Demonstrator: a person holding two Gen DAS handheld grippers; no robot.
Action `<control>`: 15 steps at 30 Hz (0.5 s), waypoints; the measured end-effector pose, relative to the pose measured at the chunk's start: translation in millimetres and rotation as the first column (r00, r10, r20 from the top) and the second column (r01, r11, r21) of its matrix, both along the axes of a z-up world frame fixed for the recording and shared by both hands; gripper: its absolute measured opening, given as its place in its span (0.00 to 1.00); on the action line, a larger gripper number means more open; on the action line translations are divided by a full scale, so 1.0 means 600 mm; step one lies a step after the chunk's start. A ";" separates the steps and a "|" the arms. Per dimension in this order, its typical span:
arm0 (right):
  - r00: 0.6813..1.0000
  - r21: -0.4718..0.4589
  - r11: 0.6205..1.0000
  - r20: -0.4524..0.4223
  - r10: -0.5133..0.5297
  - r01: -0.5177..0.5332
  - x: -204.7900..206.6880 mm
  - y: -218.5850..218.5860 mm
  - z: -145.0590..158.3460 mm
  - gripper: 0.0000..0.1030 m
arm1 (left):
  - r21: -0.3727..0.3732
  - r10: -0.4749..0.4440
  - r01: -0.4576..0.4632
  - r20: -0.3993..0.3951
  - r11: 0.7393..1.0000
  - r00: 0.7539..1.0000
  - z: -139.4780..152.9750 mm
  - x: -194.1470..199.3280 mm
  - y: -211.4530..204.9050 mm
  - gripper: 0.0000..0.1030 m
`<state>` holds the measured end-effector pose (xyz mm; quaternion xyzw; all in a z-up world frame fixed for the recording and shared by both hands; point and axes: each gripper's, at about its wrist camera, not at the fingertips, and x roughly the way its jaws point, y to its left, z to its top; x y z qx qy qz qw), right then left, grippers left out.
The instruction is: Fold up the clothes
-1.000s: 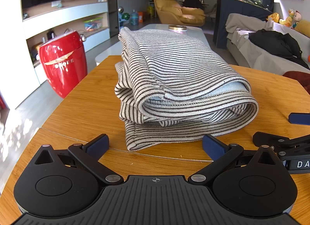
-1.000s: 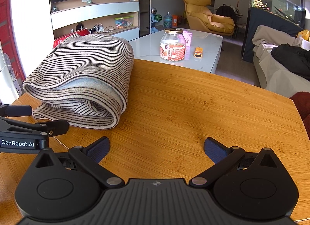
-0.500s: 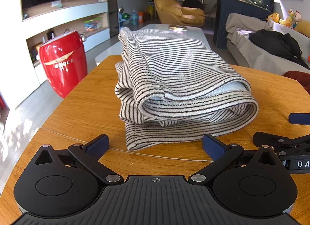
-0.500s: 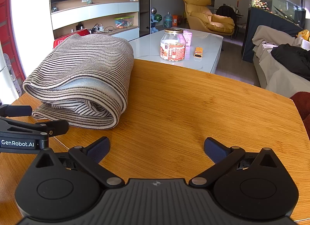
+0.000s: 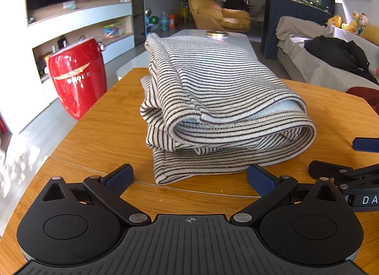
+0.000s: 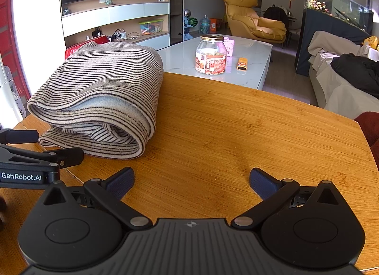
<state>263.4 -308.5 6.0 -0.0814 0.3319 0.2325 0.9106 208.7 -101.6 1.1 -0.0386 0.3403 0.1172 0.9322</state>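
Striped in dark lines on cream, the garment (image 5: 220,99) is seen folded into a thick bundle on the wooden desk (image 5: 99,133), toward its left side, with pale blue lining shown at the open end. In the right wrist view the same garment (image 6: 99,99) is found at the desk's (image 6: 236,133) left part, its rolled fold turned toward the middle.

The left gripper (image 5: 189,176) is held wide open just short of the garment's near edge, and nothing is gripped; its blue pads (image 5: 119,178) are spread to either side of the bundle's near corner, apart from the cloth. The right gripper (image 6: 191,181) is likewise spread wide and empty, and is held over bare wood to the right of the garment. Each gripper is caught at the edge of the other's view.

Beyond the desk's far edge a white low table (image 6: 251,62) is seen, on which a jar (image 6: 210,55) and a small orange object (image 6: 242,64) are set. A red bin (image 5: 78,76) is seen on the floor off the desk's left edge.
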 end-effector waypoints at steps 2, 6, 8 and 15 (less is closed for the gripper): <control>1.000 0.000 1.000 0.000 -0.003 0.003 -0.003 0.000 0.001 1.00 | -0.009 -0.021 0.020 -0.015 1.000 1.000 0.002 -0.004 0.000 1.00; 1.000 -0.001 1.000 0.000 -0.016 0.016 -0.011 0.005 0.003 1.00 | -0.021 0.028 -0.029 -0.048 0.999 0.998 0.007 -0.026 -0.002 1.00; 0.999 -0.002 0.999 -0.001 -0.035 0.035 -0.018 0.006 0.005 1.00 | -0.020 0.071 -0.073 -0.058 0.997 0.996 0.008 -0.035 -0.004 1.00; 0.995 -0.003 0.995 -0.001 -0.101 0.101 -0.051 0.004 0.005 1.00 | -0.015 0.086 -0.087 -0.045 0.996 0.995 0.009 -0.063 -0.019 1.00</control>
